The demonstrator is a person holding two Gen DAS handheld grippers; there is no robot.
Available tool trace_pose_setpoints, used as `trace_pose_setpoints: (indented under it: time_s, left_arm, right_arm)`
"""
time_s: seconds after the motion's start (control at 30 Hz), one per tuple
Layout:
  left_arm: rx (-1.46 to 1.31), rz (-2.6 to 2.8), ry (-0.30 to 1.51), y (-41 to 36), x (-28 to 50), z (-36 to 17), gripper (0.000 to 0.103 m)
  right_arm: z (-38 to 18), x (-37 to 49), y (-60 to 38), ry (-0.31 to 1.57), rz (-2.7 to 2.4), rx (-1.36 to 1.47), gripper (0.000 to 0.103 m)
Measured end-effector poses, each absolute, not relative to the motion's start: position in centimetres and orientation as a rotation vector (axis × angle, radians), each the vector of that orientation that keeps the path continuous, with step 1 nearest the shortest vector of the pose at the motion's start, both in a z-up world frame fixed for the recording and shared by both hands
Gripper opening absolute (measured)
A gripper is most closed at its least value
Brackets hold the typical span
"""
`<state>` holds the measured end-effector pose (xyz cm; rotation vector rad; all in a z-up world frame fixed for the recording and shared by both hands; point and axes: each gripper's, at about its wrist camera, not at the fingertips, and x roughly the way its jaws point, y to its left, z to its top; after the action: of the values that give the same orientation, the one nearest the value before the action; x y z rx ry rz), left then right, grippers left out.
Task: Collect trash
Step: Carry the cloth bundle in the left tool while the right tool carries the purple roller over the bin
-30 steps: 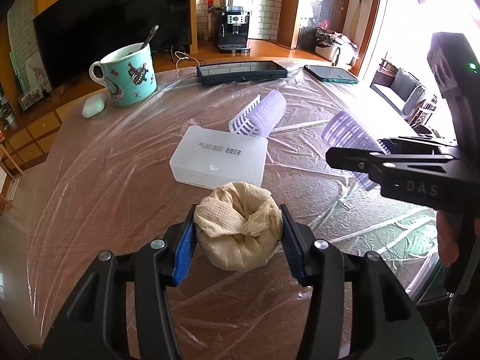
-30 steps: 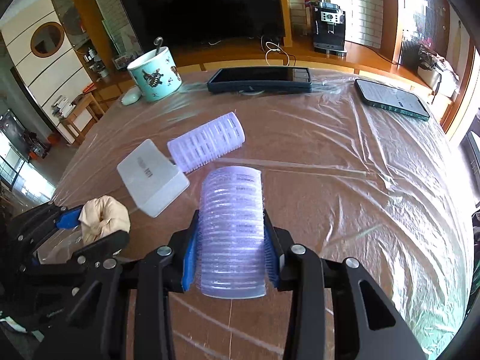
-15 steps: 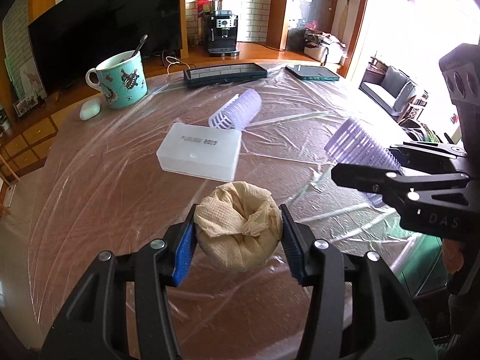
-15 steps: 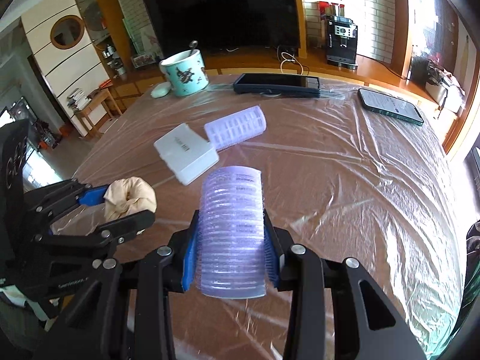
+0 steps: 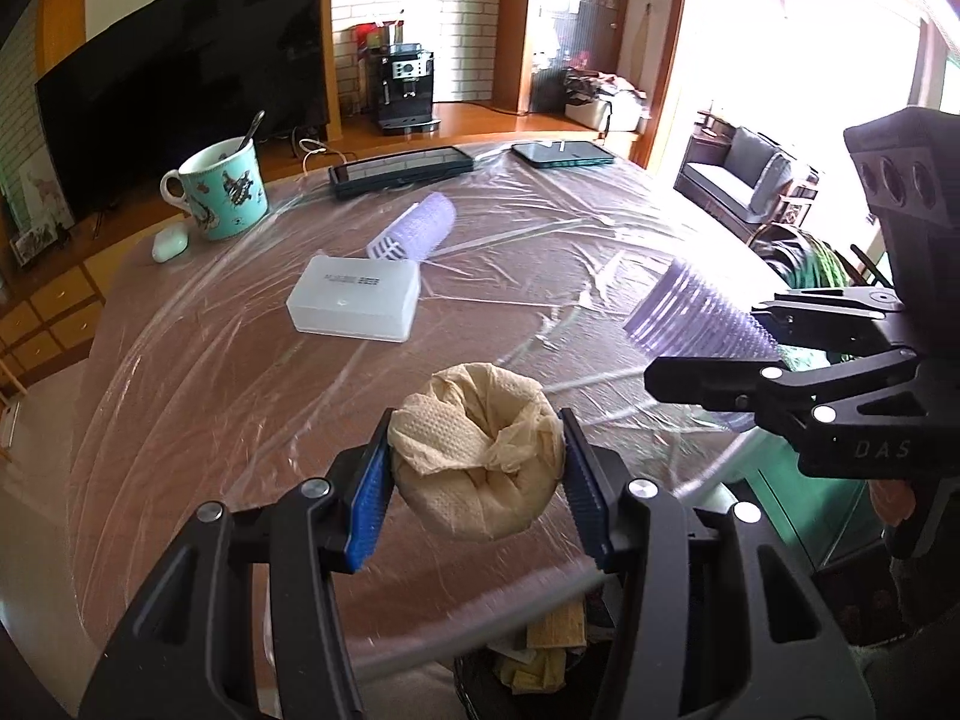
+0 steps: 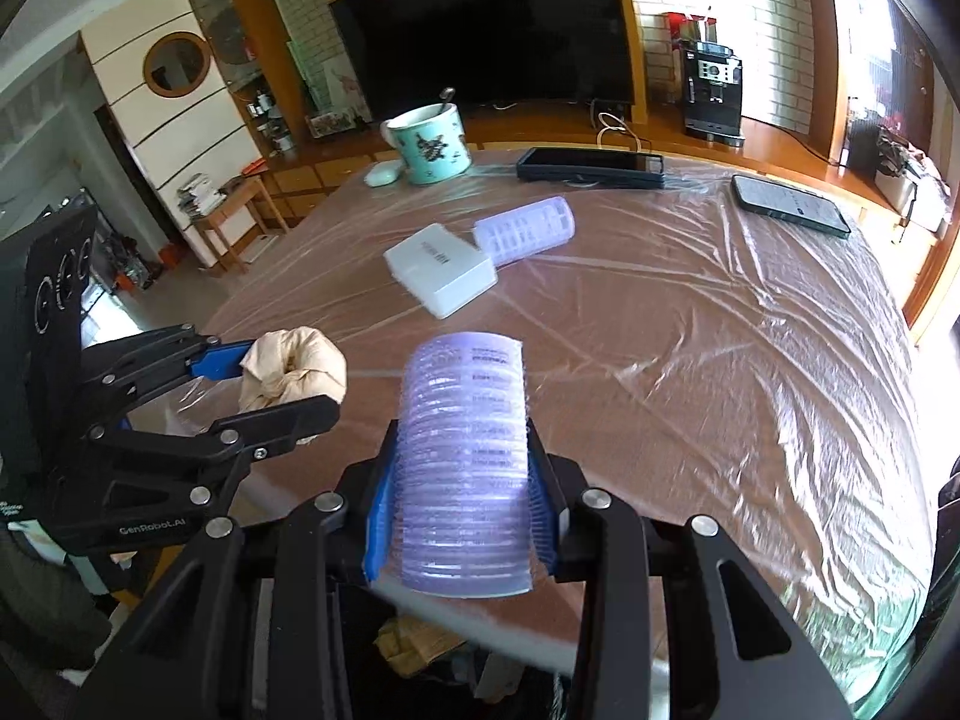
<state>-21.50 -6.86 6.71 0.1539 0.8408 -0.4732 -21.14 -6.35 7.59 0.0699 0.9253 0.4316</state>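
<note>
Both tongs are loaded. Left gripper [image 5: 477, 471] is clamped on a crumpled beige paper wad [image 5: 480, 450], its blue pads [image 5: 367, 495] pressing either side; right gripper [image 6: 462, 510] is clamped on a stack of clear ribbed plastic cups [image 6: 465, 462], held lengthwise between its pads.

Landmark: white plastic box [image 5: 354, 298] lying flat on the table. Both held items sit on the near side of the box, up off the surface and over the table's near edge. From the right wrist view the paper wad [image 6: 294, 369] is near and to the left of the box [image 6: 441, 270], the cup stack nearer still and roughly in line with it. From the left wrist view the cup stack [image 5: 699, 321] is to the right of the box.

Below both grippers, past the table's edge, a dark bin opening shows yellowish crumpled scraps [image 5: 555, 630]; the rim is blurred.

Just behind the box, touching or nearly so, lies a lavender slotted cylinder [image 5: 414, 234] on its side. Farther behind the box: a dark tablet [image 5: 401, 171] and, further right, a phone [image 5: 563, 154]. Behind and left of the box: a turquoise mug [image 5: 222, 192] with a spoon in it, and a small pale green pebble-shaped object [image 5: 170, 243] beside the mug.

Table [image 5: 600, 252] is covered in wrinkled clear plastic film.
</note>
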Motion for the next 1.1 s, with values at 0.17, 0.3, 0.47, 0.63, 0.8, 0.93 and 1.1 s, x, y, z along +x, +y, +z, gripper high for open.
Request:
trace_pose_setpoints:
  time_s: [0.17, 0.3, 0.47, 0.63, 0.8, 0.93, 1.1]
  left_arm:
    - [0.167, -0.498, 0.840, -7.0, -23.4, 6.9, 0.052]
    - [0.168, -0.520, 0.845, -7.1, -24.6, 6.9, 0.052]
    - [0.191, -0.543, 0.871, -7.4, -26.6, 6.0, 0.052]
    - [0.201, -0.563, 0.910, -7.7, -28.4, 4.7, 0.052]
    - [0.219, -0.585, 0.922, -8.0, -30.0, 4.2, 0.052]
    - [0.234, -0.600, 0.934, -8.2, -31.0, 3.8, 0.052]
    - [0.261, -0.609, 0.954, -8.8, -31.6, 2.9, 0.052]
  right_arm:
    - [7.7, -23.2, -6.5, 0.927, 0.450, 0.060, 0.037]
    - [7.4, -24.8, -6.8, 0.935, 0.461, 0.058, 0.037]
    - [6.9, -26.7, -6.8, 0.950, 0.477, 0.034, 0.037]
    - [5.9, -28.7, -6.5, 0.980, 0.497, 0.007, 0.037]
    - [5.6, -30.1, -6.2, 0.993, 0.528, -0.001, 0.037]
    - [5.2, -31.0, -6.1, 1.008, 0.540, -0.015, 0.037]
    - [4.2, -31.6, -6.0, 1.035, 0.545, -0.024, 0.037]
